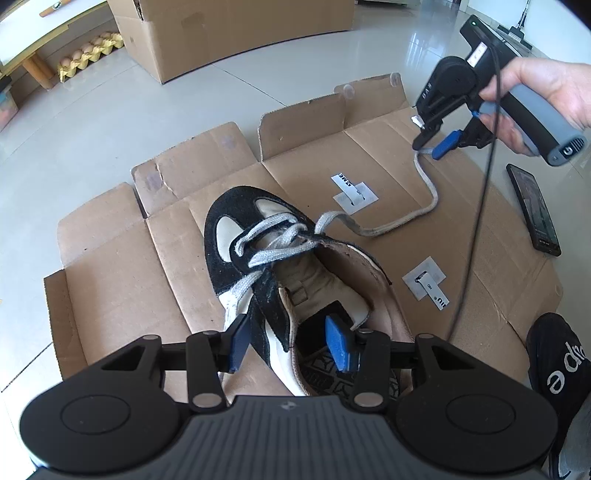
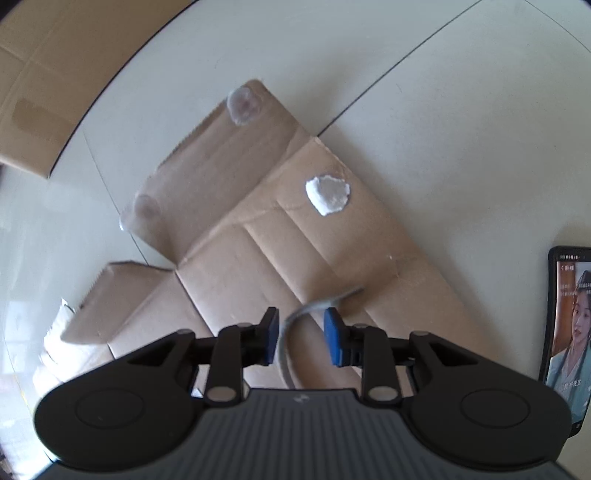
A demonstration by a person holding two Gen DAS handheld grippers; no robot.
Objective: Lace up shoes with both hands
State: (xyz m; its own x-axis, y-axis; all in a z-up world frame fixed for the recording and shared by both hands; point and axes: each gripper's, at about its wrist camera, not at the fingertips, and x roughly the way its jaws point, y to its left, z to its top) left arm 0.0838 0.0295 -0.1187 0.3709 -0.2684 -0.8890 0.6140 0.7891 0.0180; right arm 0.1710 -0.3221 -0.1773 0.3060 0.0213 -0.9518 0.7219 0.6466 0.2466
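On a flattened cardboard sheet (image 1: 110, 295) spread over a pale tiled floor (image 1: 92, 122) lies the black-and-white shoe (image 1: 280, 280), toe pointing away from the left wrist camera, its lower eyelets already crossed by the grey lace (image 1: 421, 214). Left gripper (image 1: 291, 341): jaws part-way open and straddling the near side wall of the shoe, one blue pad outside the upper and one inside the opening. Whether the pads press on the wall cannot be told; the gripper appears placed to steady the shoe. Right gripper (image 2: 301, 341), seen also from the left view with a hand (image 1: 546, 96) on its grey handle: jaws narrow but not closed, with the free end of the lace running between the pads. In the right wrist view a gap shows on both sides of the lace, so it is judged not yet pinched.

Step in hand: taking up the loose lace end, which trails from the shoe across the cardboard to the right gripper. The next move calls for closing fully on the lace near its tip, then carrying it back to the next open eyelet while the left gripper holds the shoe still.

Surroundings: a phone (image 2: 565, 332) with a lit screen lies just off the cardboard's edge; a large cardboard box (image 1: 229, 33) and a tray of eggs (image 1: 88, 51) stand farther off on the floor.
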